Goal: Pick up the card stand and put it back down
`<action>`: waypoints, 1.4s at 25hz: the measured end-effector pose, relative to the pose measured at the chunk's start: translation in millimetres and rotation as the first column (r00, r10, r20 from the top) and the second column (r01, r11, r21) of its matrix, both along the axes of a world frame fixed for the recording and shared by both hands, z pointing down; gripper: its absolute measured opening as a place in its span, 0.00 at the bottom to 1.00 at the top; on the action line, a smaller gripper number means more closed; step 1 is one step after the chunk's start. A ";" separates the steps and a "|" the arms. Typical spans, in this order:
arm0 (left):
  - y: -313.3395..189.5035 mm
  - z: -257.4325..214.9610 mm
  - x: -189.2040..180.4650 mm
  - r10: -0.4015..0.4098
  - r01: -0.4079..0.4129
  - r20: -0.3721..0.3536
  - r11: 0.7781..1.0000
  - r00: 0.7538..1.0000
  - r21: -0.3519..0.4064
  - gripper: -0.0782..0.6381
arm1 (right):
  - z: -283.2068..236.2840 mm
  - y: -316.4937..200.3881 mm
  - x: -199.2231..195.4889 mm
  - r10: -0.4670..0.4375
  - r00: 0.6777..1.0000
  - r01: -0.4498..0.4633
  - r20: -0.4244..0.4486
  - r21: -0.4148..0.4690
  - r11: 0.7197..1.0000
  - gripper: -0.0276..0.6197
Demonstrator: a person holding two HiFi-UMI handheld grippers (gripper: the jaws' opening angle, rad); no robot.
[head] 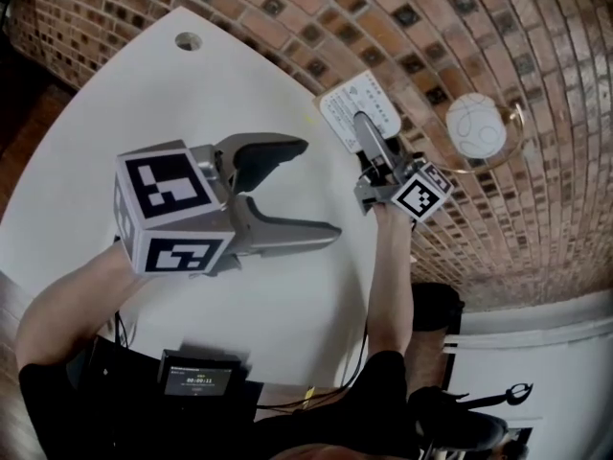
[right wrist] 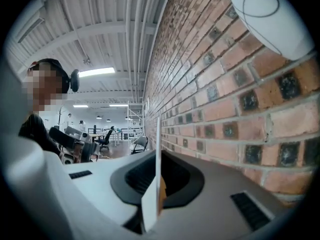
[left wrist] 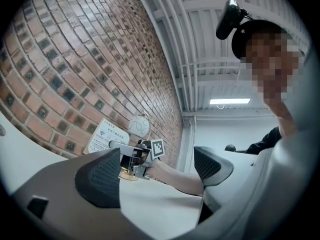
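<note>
Jaws of the right gripper (head: pixel 366 132) are squeezed onto the flat card of the card stand (head: pixel 347 103). It is at the edge of the white table (head: pixel 192 94), close to the brick wall (head: pixel 402 17). I think it is light and bendy up top, so a hold lower down, near its gold base (left wrist: pixel 125 174), seems safer. The left gripper (head: pixel 316 190) is spread wide and holds nothing.

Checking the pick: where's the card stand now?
Head view, right of centre: card stand clamped in right gripper by the brick wall, beside a white ball.
</note>
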State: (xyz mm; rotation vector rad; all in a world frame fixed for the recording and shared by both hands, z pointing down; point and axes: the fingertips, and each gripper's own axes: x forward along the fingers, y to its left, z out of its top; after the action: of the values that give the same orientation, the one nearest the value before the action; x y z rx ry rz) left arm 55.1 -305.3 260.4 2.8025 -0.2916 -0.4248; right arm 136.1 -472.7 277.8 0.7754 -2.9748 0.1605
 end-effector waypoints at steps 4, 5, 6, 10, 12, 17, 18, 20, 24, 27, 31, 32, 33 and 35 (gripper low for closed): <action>-0.4 -1.3 -0.4 0.003 -0.003 -0.005 1.000 1.000 -0.004 0.74 | 1.9 -12.8 3.4 -0.006 1.000 0.006 -0.005 0.012 1.000 0.09; -0.7 -0.3 0.1 0.005 -0.005 -0.003 1.000 1.000 -0.006 0.74 | 2.5 -16.2 5.1 -0.005 1.000 0.005 -0.007 0.013 1.000 0.09; -1.3 1.2 0.5 0.006 -0.006 -0.002 1.000 1.000 -0.010 0.74 | 2.9 -19.5 6.3 -0.005 1.000 0.006 -0.009 0.014 1.000 0.09; -3.8 8.6 2.7 0.018 -0.018 0.001 0.999 1.000 -0.043 0.74 | 5.0 -33.1 8.5 -0.013 1.000 0.013 -0.015 0.017 1.000 0.09; -4.6 11.1 4.8 0.027 -0.027 0.001 0.998 1.000 -0.057 0.74 | 4.9 -39.0 9.5 -0.019 1.000 0.019 -0.009 0.013 1.000 0.09; -5.7 12.9 5.4 0.029 -0.028 0.001 0.997 1.000 -0.065 0.74 | 4.1 -45.4 5.6 -0.051 0.999 0.051 0.004 0.015 0.999 0.09; -5.7 12.8 5.0 0.029 -0.029 0.000 0.997 1.000 -0.066 0.74 | 4.6 -46.3 3.8 -0.059 0.998 0.059 0.001 0.016 0.998 0.09; -5.7 13.2 4.4 0.032 -0.032 -0.003 0.997 0.999 -0.068 0.74 | 8.0 -49.4 0.5 -0.071 0.997 0.072 -0.010 0.012 0.997 0.09; -6.1 12.7 4.4 0.035 -0.035 -0.011 0.997 0.999 -0.072 0.74 | 20.0 -60.6 -0.7 -0.088 0.996 0.087 -0.016 -0.014 0.996 0.09; -7.2 11.3 3.4 0.028 -0.029 -0.012 0.997 1.000 -0.074 0.74 | 28.8 -68.9 0.9 -0.090 0.996 0.090 -0.012 -0.034 0.995 0.09; -10.4 15.2 2.2 0.013 -0.013 0.000 0.997 1.000 -0.082 0.74 | 39.8 -76.3 0.7 -0.099 0.995 0.098 -0.023 -0.046 0.994 0.09; -11.3 16.7 2.0 0.010 -0.010 0.004 0.996 1.000 -0.086 0.74 | 44.3 -79.3 2.1 -0.105 0.994 0.104 -0.018 -0.060 0.993 0.09; -12.1 18.0 1.8 0.009 -0.008 0.008 0.996 1.000 -0.090 0.74 | 47.1 -81.9 2.5 -0.110 0.994 0.109 -0.019 -0.068 0.992 0.09; -12.8 20.6 1.9 0.010 -0.009 0.018 0.996 1.000 -0.093 0.74 | 49.4 -85.7 0.6 -0.118 0.993 0.115 -0.030 -0.069 0.991 0.09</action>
State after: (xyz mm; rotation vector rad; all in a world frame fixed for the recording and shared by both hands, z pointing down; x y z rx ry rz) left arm 57.0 -318.1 281.0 2.7167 -0.2943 -0.3741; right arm 136.7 -558.5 327.2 0.5893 -2.9555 0.2378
